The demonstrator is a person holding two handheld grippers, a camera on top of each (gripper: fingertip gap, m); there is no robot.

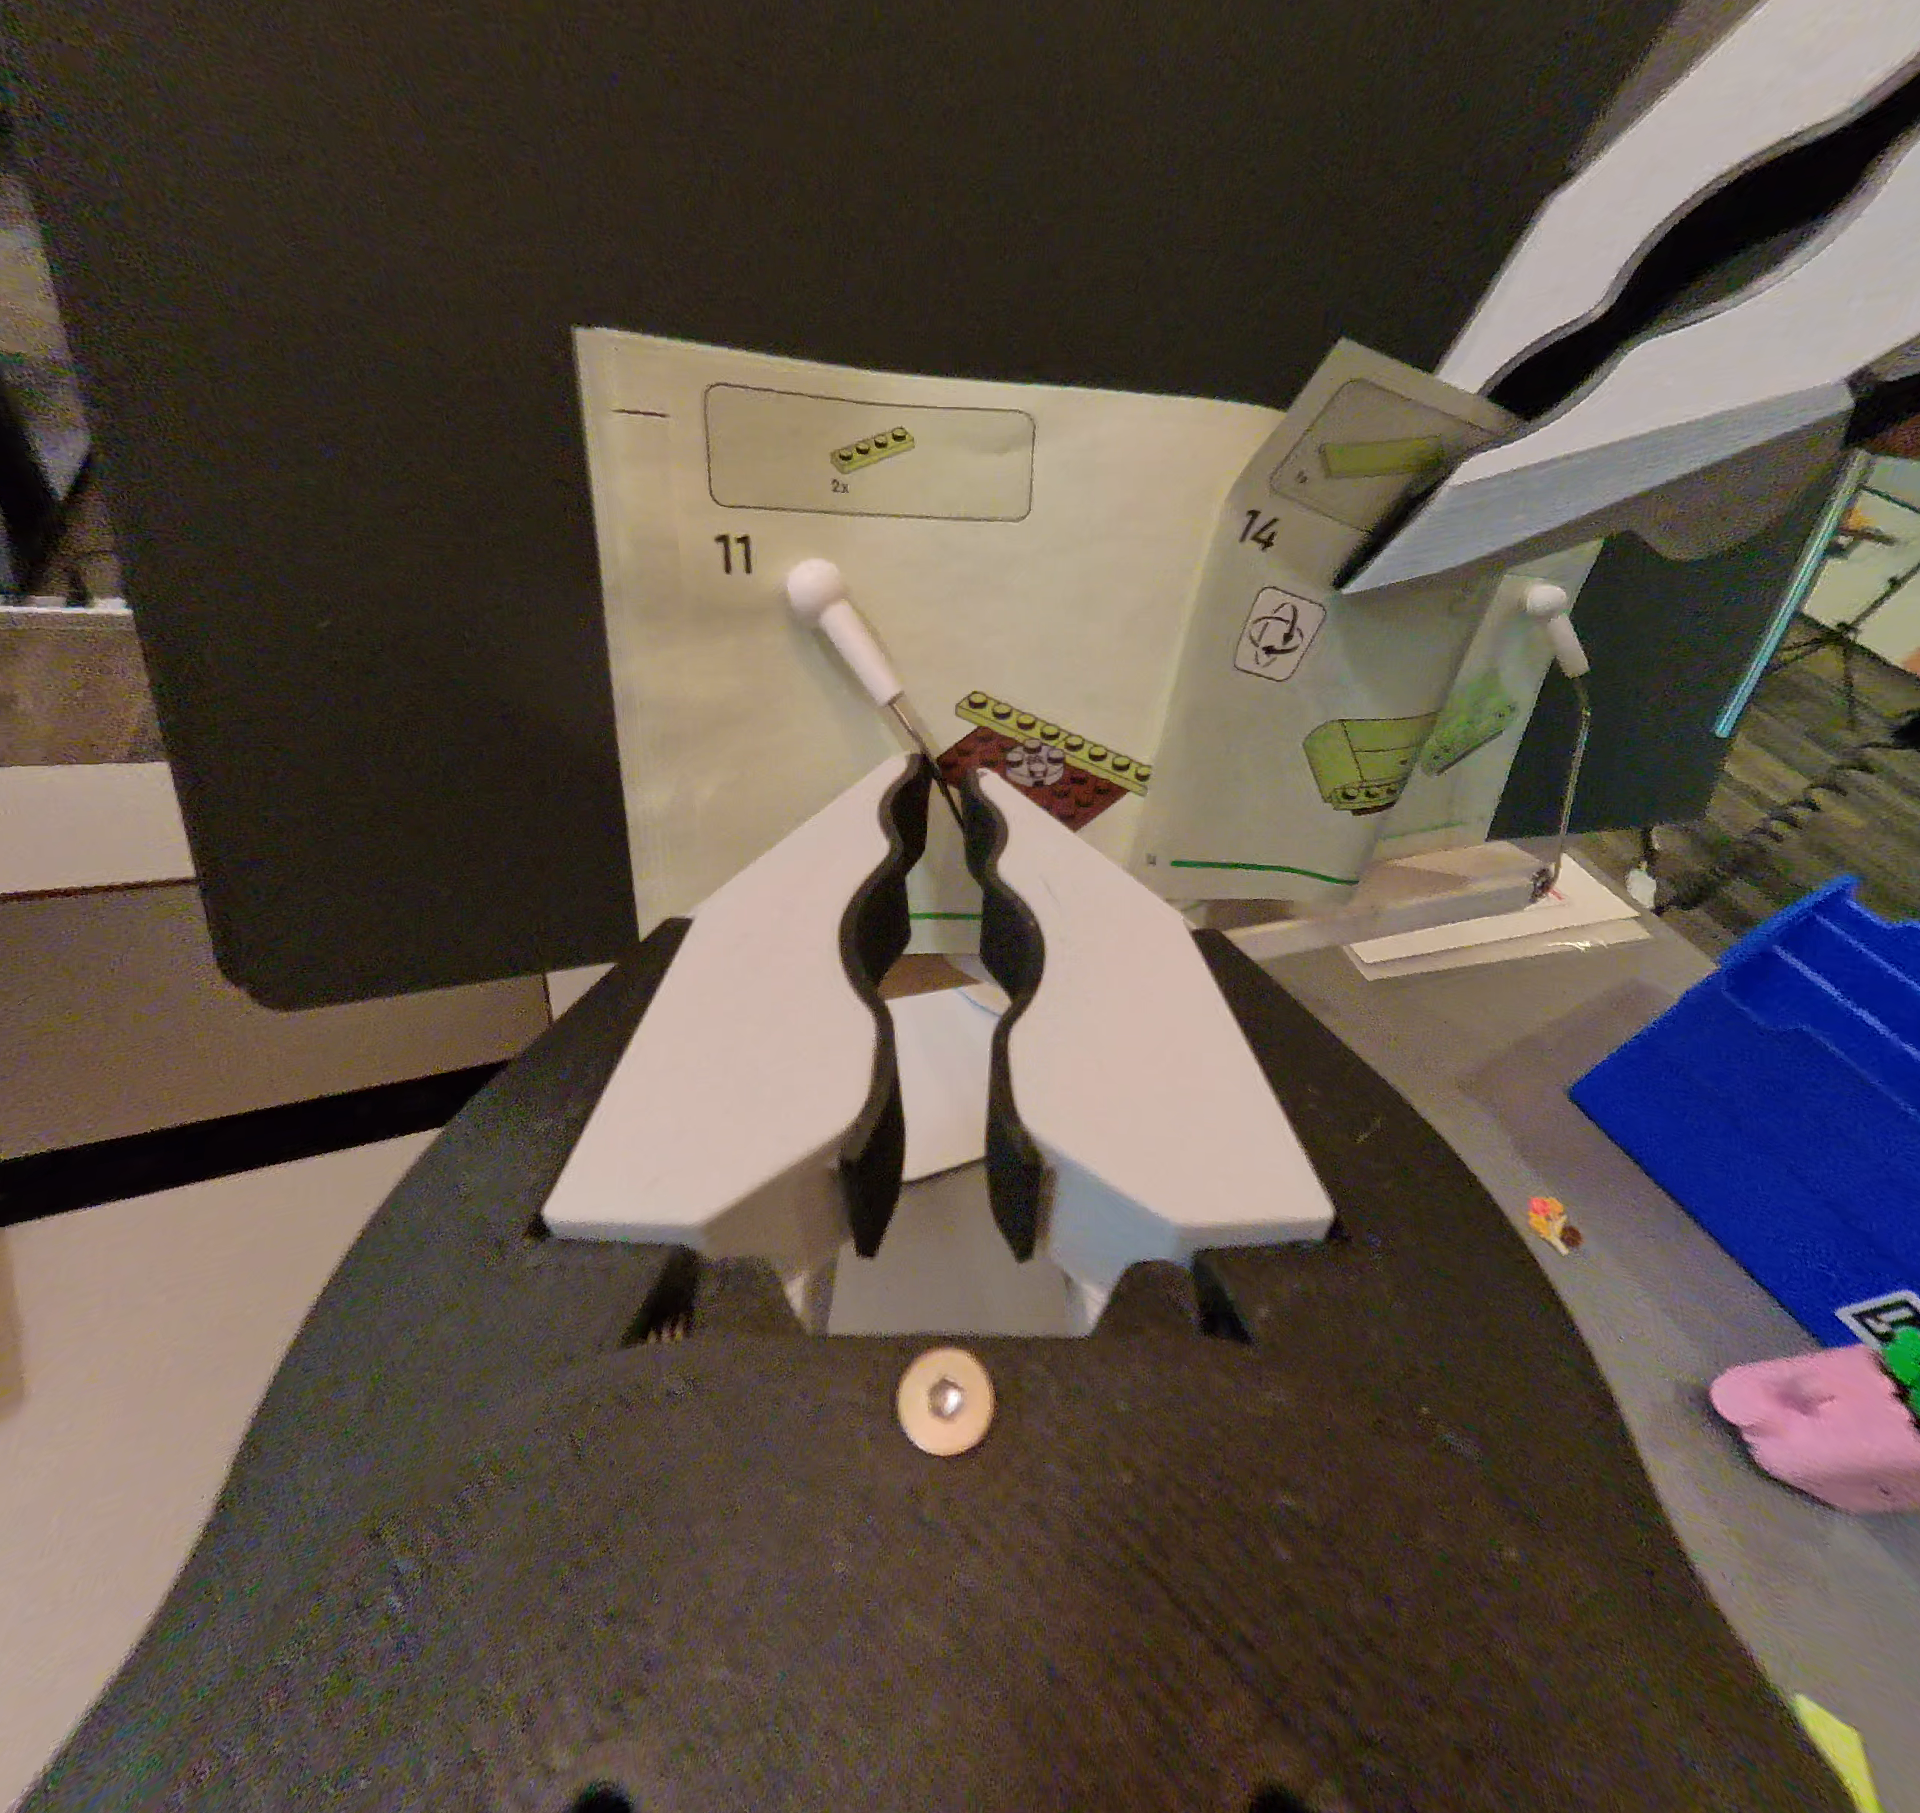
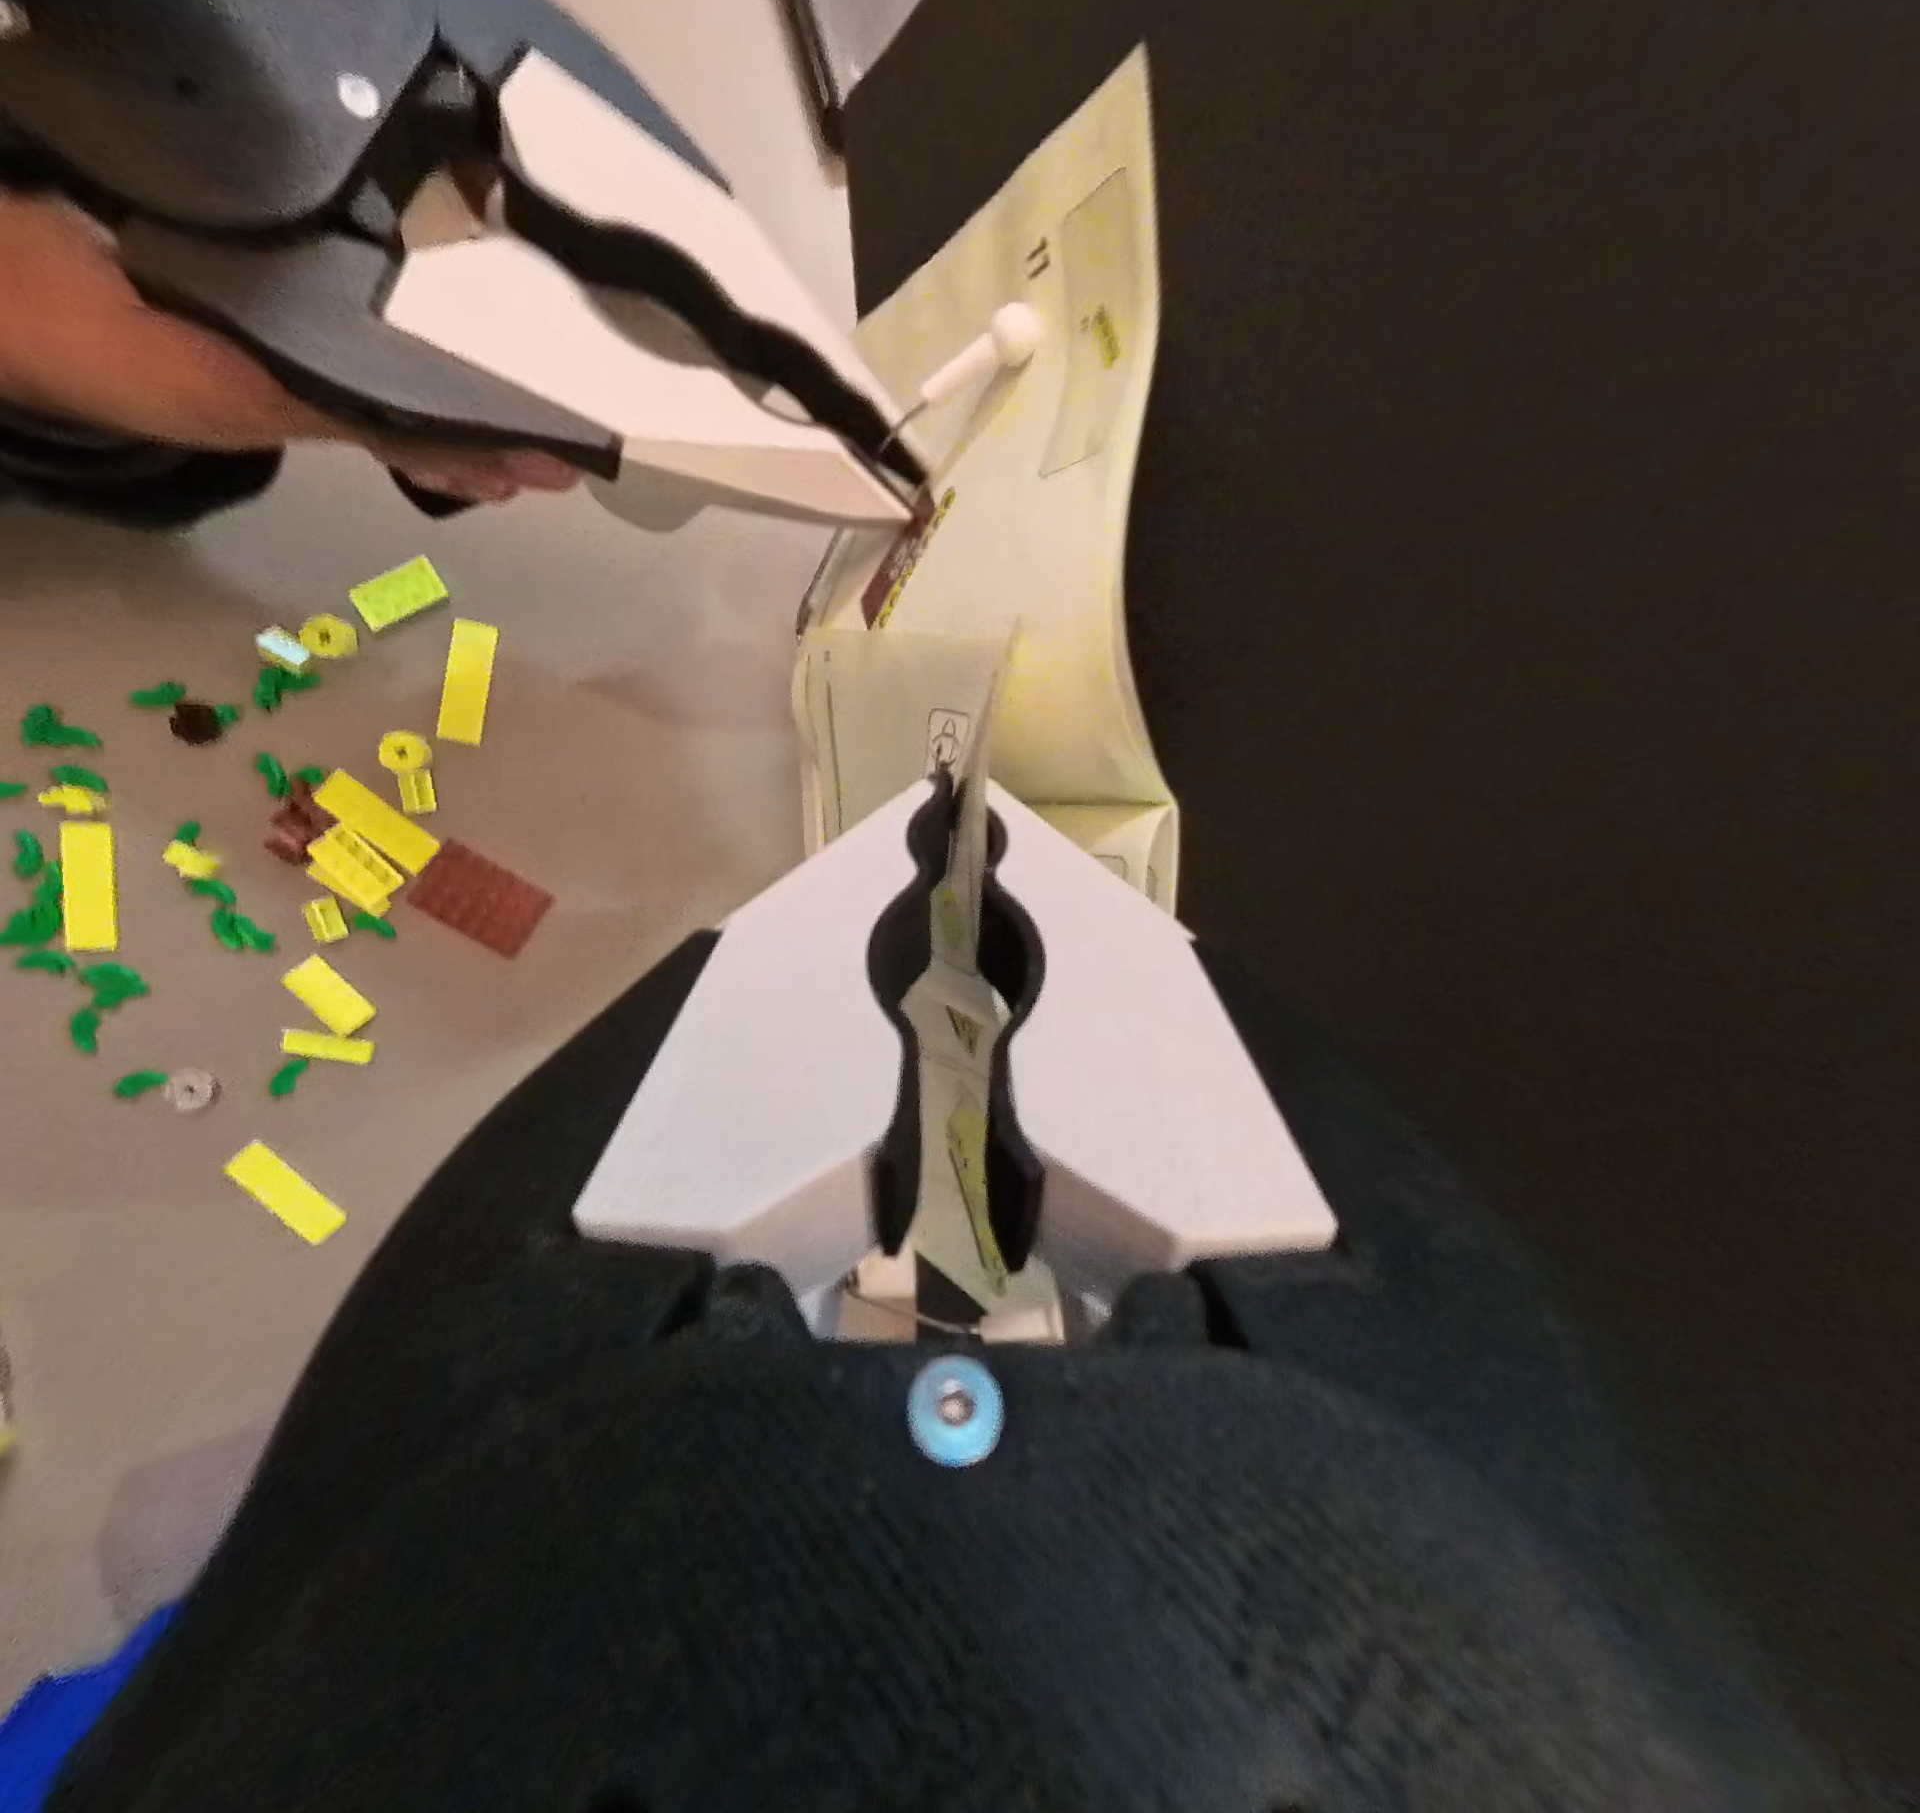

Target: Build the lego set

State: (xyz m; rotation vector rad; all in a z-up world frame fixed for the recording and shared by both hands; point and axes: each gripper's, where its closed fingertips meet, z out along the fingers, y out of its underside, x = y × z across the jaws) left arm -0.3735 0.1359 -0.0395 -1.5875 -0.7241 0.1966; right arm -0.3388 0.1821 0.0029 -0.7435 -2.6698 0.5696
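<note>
The instruction booklet (image 1: 831,558) stands open on a clear stand against a black board. My left gripper (image 1: 948,776) is shut on the thin wire of the left page holder, whose white handle (image 1: 842,625) sticks up over the left page. It shows the same way in the right wrist view (image 2: 904,490). My right gripper (image 2: 961,787) is shut on the edge of a booklet page (image 2: 961,1025), lifted off the right side. In the left wrist view the right gripper (image 1: 1371,558) pinches that page near its top. Loose yellow, green and brown lego pieces (image 2: 374,828) lie on the table.
A second white-handled page holder (image 1: 1553,631) hangs at the stand's right. A blue bin (image 1: 1766,1067) and a pink lump (image 1: 1818,1431) sit on the table to the right. The black board (image 2: 1455,516) rises behind the booklet. A hand (image 2: 156,361) holds the left gripper. One gripper's finger ends stand about 8 cm off the other's. Both grippers' tips are roughly 35 cm from the pink lump (image 1: 1818,1431).
</note>
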